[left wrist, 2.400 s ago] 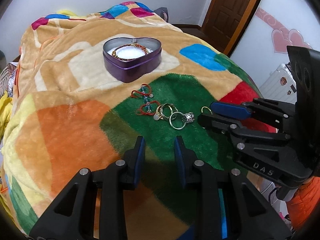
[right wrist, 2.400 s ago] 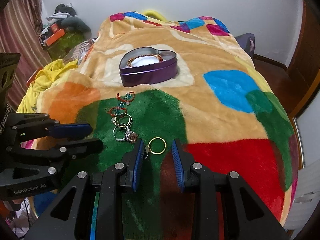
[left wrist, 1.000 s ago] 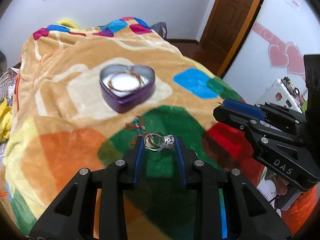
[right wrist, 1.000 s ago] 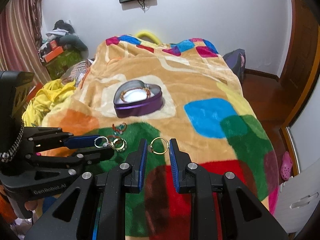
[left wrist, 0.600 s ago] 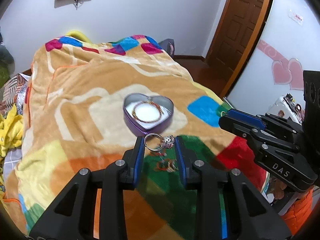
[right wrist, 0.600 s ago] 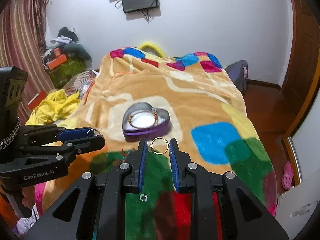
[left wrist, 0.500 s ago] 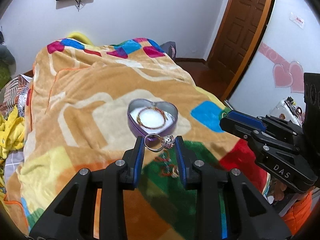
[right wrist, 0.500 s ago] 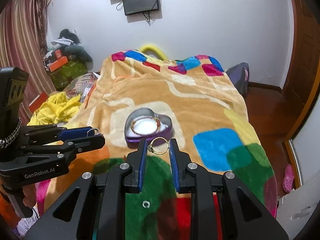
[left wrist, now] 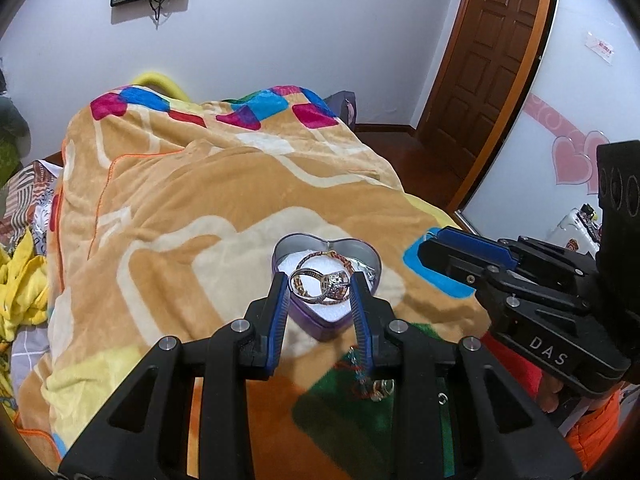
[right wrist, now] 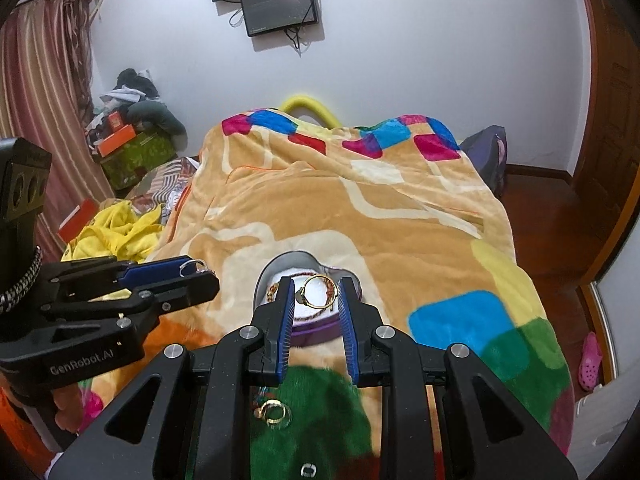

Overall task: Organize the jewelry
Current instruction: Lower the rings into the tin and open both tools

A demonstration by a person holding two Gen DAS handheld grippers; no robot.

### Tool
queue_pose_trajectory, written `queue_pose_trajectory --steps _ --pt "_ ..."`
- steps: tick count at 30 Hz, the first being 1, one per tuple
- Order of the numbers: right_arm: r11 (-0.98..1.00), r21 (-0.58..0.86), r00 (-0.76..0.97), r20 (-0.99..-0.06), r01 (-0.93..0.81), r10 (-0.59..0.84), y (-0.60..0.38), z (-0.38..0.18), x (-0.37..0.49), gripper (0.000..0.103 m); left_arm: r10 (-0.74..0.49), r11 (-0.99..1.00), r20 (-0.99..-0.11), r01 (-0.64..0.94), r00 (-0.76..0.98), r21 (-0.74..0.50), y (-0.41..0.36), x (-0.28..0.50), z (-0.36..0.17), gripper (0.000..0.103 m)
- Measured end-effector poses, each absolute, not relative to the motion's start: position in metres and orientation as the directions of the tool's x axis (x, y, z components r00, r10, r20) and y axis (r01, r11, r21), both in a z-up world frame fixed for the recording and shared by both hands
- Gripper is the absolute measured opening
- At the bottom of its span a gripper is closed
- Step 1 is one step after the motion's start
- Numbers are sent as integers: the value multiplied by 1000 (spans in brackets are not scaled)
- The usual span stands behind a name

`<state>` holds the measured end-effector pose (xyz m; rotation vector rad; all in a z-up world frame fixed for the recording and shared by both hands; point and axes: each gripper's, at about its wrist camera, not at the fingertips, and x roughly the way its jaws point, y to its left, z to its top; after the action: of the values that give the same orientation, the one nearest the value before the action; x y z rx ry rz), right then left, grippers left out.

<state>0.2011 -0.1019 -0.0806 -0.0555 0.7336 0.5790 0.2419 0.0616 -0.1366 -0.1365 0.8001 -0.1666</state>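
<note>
My left gripper (left wrist: 320,286) is shut on a silver ring with a stone (left wrist: 324,285) and holds it above the purple heart-shaped tin (left wrist: 332,326), which holds a beaded bracelet (left wrist: 328,256). My right gripper (right wrist: 316,292) is shut on a gold ring (right wrist: 318,291), also above the tin (right wrist: 316,324). More rings (right wrist: 276,412) and red-green bead pieces (left wrist: 360,380) lie on the green patch of the blanket below. Each gripper shows in the other's view, the right one (left wrist: 448,248) and the left one (right wrist: 192,276).
The tin sits on a patchwork fleece blanket (left wrist: 180,200) over a bed. Yellow clothes (right wrist: 116,228) and boxes (right wrist: 132,148) lie at the left. A wooden door (left wrist: 492,60) and a suitcase (left wrist: 576,224) are at the right.
Both grippers took up rings from the green patch, rose, and moved forward until they hang over the heart-shaped tin.
</note>
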Motion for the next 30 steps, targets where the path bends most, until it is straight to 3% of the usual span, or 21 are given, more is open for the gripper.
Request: queue_pose_trajectory --steps 19,30 --pt "846 151 528 -721 -511 448 -96 -110 232 20 -224 974 -780 142 584 -174 56 294 -179 30" --pt "838 143 512 -734 -526 446 -88 -115 237 20 -230 973 -764 145 603 -178 60 288 -171 30"
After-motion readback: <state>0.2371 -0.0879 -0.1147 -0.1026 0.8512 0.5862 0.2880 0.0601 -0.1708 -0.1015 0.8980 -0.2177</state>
